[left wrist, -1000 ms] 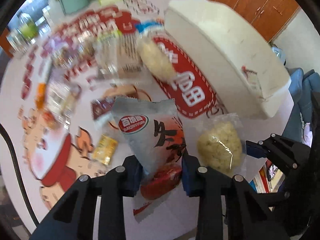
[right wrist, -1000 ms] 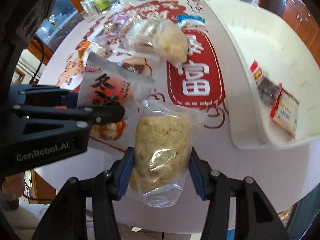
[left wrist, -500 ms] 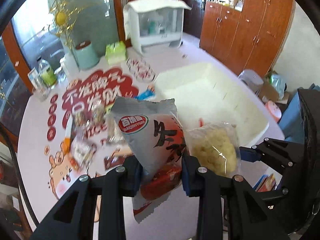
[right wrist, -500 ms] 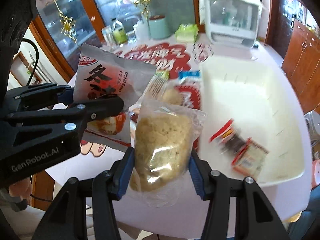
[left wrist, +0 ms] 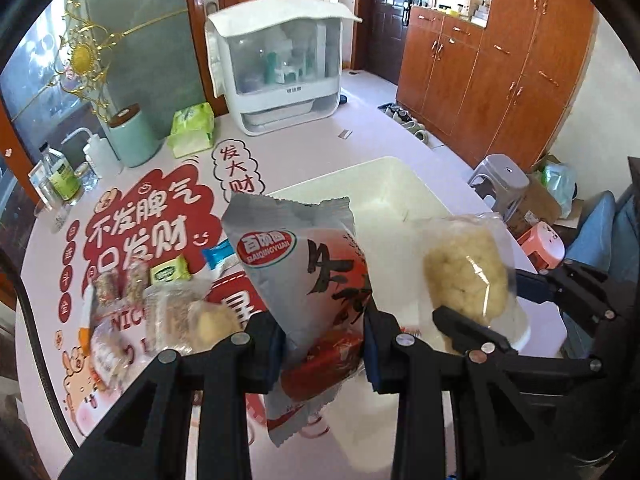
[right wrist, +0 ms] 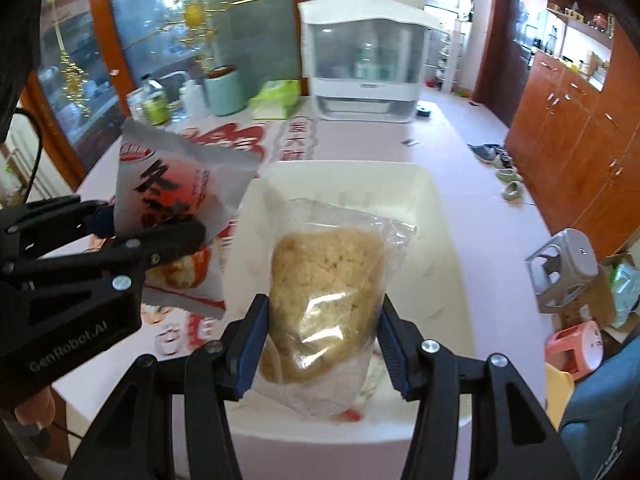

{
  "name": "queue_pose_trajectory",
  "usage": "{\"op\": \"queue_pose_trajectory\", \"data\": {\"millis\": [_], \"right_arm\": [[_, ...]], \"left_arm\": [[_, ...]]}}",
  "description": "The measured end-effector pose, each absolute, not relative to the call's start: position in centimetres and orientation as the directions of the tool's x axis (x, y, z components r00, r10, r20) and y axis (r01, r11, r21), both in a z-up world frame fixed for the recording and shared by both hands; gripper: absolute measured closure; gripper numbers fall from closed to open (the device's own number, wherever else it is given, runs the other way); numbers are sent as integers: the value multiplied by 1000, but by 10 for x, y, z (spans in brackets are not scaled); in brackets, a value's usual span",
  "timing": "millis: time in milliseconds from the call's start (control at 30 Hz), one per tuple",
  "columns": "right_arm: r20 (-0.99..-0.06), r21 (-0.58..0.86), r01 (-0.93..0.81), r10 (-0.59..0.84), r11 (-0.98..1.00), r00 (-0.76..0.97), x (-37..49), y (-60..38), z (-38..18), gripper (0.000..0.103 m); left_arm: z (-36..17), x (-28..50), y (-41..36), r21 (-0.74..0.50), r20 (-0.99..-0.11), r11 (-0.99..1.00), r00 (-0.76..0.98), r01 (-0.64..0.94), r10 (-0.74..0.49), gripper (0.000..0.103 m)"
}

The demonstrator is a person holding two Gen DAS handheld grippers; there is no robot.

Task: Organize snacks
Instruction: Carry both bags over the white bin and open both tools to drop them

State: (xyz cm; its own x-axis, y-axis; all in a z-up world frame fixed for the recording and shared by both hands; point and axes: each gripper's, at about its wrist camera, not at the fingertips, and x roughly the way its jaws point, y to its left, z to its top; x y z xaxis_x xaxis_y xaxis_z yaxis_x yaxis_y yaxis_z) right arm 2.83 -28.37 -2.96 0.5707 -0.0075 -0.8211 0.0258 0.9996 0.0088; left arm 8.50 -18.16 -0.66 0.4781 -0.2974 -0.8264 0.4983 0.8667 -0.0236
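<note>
1. Both tongs are loaded: the left gripper (left wrist: 324, 344) pinches a grey snack packet (left wrist: 304, 264), and the right gripper (right wrist: 320, 344) clamps a clear bag of puffed rice cake (right wrist: 324, 284).
2. Just beyond, the white bin (right wrist: 444, 216) sits under both loads; I'd lower each well past the rim before letting go, one at a time.
3. Farther left, loose snacks (left wrist: 168, 312) lie on the printed table mat (left wrist: 140, 220), not yet sorted.
4. Keep clear of the dish cabinet (right wrist: 360, 76) at the back.
</note>
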Motion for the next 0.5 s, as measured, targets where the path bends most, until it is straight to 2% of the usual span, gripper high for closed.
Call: {"op": "queue_pose_trajectory", "data": {"millis": [500], "right_arm": [[-871, -40, 35, -52, 999, 489, 91, -328, -79, 50]], "left_arm": [[-74, 161, -238, 55, -881, 909, 449, 412, -150, 71]]}}
